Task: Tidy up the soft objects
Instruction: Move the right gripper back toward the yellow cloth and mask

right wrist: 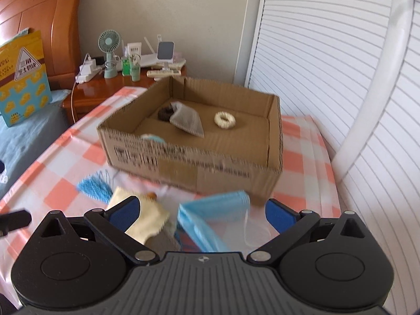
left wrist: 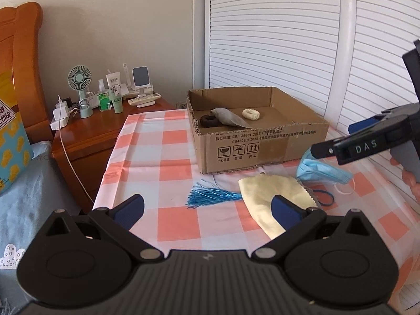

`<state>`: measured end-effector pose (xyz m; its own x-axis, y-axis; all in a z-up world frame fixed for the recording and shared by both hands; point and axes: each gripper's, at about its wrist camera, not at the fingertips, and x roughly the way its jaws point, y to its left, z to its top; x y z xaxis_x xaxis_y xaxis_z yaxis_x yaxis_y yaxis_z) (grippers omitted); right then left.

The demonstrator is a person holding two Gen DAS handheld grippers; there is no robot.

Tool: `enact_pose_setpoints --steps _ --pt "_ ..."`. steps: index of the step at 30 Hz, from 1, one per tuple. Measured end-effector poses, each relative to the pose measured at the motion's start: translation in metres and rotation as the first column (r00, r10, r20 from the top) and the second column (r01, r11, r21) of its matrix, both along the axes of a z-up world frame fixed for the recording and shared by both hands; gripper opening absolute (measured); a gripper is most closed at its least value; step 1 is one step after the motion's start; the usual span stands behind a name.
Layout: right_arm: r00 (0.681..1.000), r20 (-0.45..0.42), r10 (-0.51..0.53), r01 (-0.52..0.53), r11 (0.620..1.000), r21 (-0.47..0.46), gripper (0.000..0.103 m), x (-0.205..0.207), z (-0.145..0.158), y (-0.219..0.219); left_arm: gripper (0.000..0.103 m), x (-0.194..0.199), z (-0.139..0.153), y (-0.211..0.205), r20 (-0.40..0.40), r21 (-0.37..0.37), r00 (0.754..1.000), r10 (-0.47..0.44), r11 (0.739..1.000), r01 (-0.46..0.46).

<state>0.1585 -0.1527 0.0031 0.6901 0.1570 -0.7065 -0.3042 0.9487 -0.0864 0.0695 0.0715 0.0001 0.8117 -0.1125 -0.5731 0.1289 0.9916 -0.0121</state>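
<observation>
Left wrist view: left gripper (left wrist: 207,211) hangs low over the checked cloth (left wrist: 147,155), jaws spread wide, nothing between the pads. It sits clear of the work, probably waiting its turn. Box (left wrist: 258,134) stands mid-table, open top toward the camera, so drops can come in from the near side. Inside it: a dark ring (left wrist: 208,120), a grey pouch (left wrist: 231,118) leaning over that ring, and a white ring (left wrist: 251,114) apart from both. Outside the box, on the cloth: blue tassel (left wrist: 212,195), yellow cloth (left wrist: 273,197), blue mask (left wrist: 321,169), and a thin blue band (left wrist: 324,197) just beside the yellow cloth. Right gripper (left wrist: 319,152) enters from the right edge, tip just over the mask; a person's fingers show behind the handle.

Right wrist view: right gripper (right wrist: 200,210) is spread fully wide, pads (right wrist: 123,212) not touching anything. The mask (right wrist: 212,215) lies between and below the jaws, crumpled, one ear loop trailing toward the right pad. Likely next pick. Yellow cloth (right wrist: 141,218) overlaps the left pad's line and may get caught in the same grab. Tassel (right wrist: 94,187) lies further left. The box's near wall (right wrist: 189,162) stands between mask and box floor; the lift must clear it. Frame is motion-blurred.
</observation>
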Motion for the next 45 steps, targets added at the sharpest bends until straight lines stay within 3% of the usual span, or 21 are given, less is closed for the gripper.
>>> enact_pose_setpoints --steps 8,16,24,28,37,45 --pt "0.994 -0.108 -0.021 0.017 0.999 -0.038 0.103 -0.032 -0.037 -0.011 0.102 -0.001 -0.006 -0.005 -0.021 0.002 1.000 -0.018 1.000 0.018" --pt "0.968 -0.219 0.122 -0.120 0.992 0.024 0.103 -0.065 -0.057 0.007 0.102 -0.001 -0.008 -0.008 -0.035 0.003 0.999 -0.024 1.000 0.024" --pt "0.974 -0.190 0.120 -0.126 0.992 -0.017 0.103 -0.061 -0.069 0.030 0.102 -0.002 -0.011 -0.012 -0.048 0.013 0.998 -0.032 0.999 0.033" --pt "0.976 -0.183 0.116 -0.119 0.993 -0.004 0.103 -0.063 -0.068 0.021 0.102 -0.002 -0.014 -0.012 -0.058 0.019 0.998 -0.031 0.999 0.033" --pt "0.985 -0.172 -0.009 0.003 0.999 -0.036 0.103 -0.066 -0.068 -0.021 0.102 0.004 -0.018 -0.019 -0.072 0.033 0.996 -0.059 0.998 0.062" --pt "0.988 -0.150 0.026 -0.028 1.000 -0.012 0.103 -0.064 -0.071 -0.007 0.102 0.007 -0.021 -0.029 -0.089 0.053 0.993 -0.083 0.995 0.088"
